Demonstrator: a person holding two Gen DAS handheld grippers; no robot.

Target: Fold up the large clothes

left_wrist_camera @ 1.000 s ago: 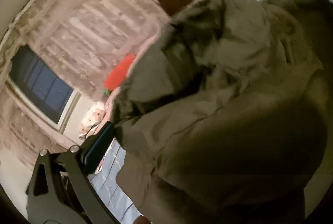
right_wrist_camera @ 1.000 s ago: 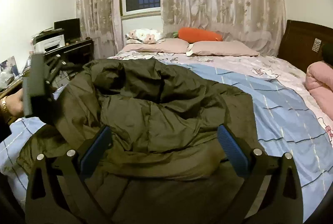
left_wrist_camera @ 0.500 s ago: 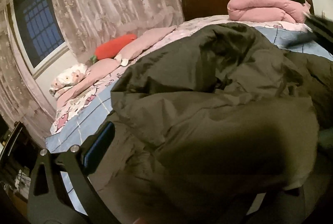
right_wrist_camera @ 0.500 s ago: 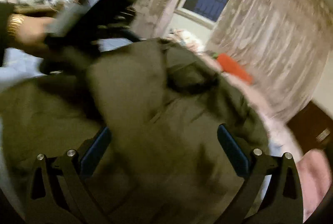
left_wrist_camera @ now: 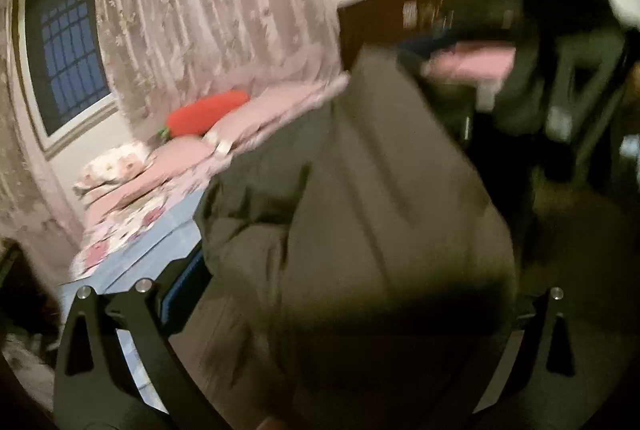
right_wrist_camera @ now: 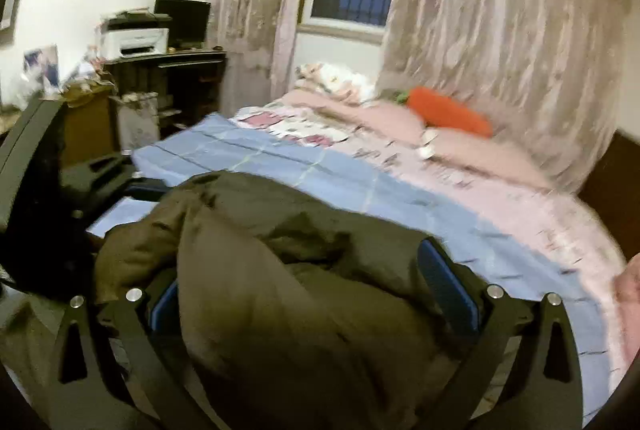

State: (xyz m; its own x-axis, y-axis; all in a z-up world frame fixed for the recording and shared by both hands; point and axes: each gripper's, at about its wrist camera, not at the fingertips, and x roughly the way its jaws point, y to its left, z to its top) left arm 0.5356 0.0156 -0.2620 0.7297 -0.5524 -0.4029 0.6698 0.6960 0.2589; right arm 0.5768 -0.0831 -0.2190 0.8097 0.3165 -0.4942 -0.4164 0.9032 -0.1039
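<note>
The olive coat lies bunched on the bed, puffy, soft and bulky. Both the left claw and right claw are spread wide around thick folds. Grip hems or seams; padding likely slips.

Right gripper reaching over bed, fingers spread wide, blue pads showing. Olive-green padded jacket lying bunched between fingers, bulging up over left pad. Left gripper sitting at jacket's left edge, blurred, state unclear. Orange carrot-shaped pillow resting on pink pillows by curtain. Printer standing on dark desk.
</note>
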